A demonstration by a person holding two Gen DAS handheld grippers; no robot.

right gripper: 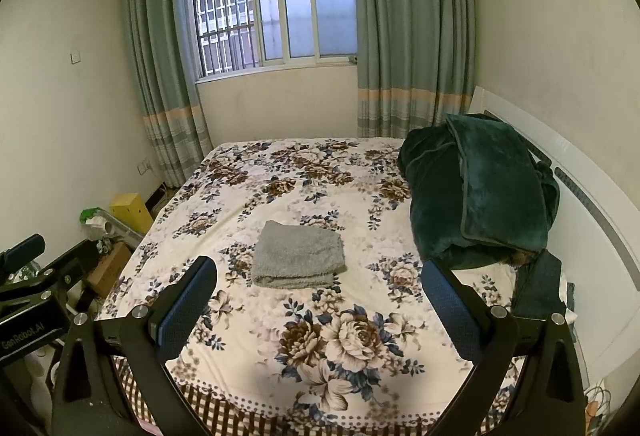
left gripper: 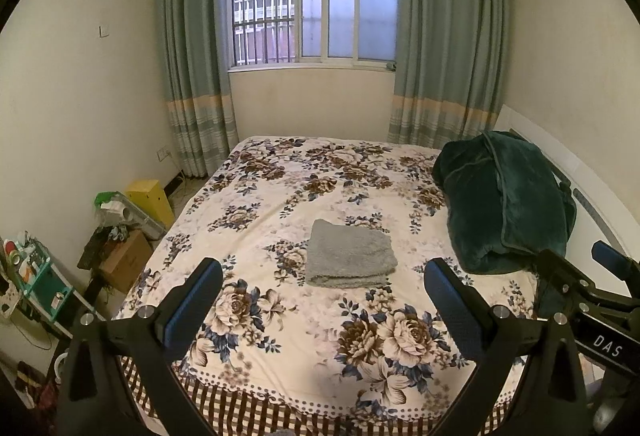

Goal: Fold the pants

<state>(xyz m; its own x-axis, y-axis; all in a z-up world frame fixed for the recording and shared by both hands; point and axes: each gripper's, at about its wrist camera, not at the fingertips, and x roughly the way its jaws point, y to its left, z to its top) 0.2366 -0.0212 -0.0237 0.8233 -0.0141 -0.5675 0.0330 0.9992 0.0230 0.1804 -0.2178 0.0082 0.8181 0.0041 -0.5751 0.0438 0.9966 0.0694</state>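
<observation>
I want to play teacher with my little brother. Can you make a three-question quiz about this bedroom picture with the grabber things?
1. True or false: the left gripper is squeezing the grey pants.
2. What lies at the right side of the bed, near the headboard?
A. a red pillow
B. a dark green blanket
C. a teddy bear
3. Fill in the gap: the grey pants lie ______ in a neat stack on the flowery bedspread.

Key
1. False. Both the left gripper and the right gripper are open, holding nothing, and the pants lie apart from them.
2. B
3. folded
</observation>
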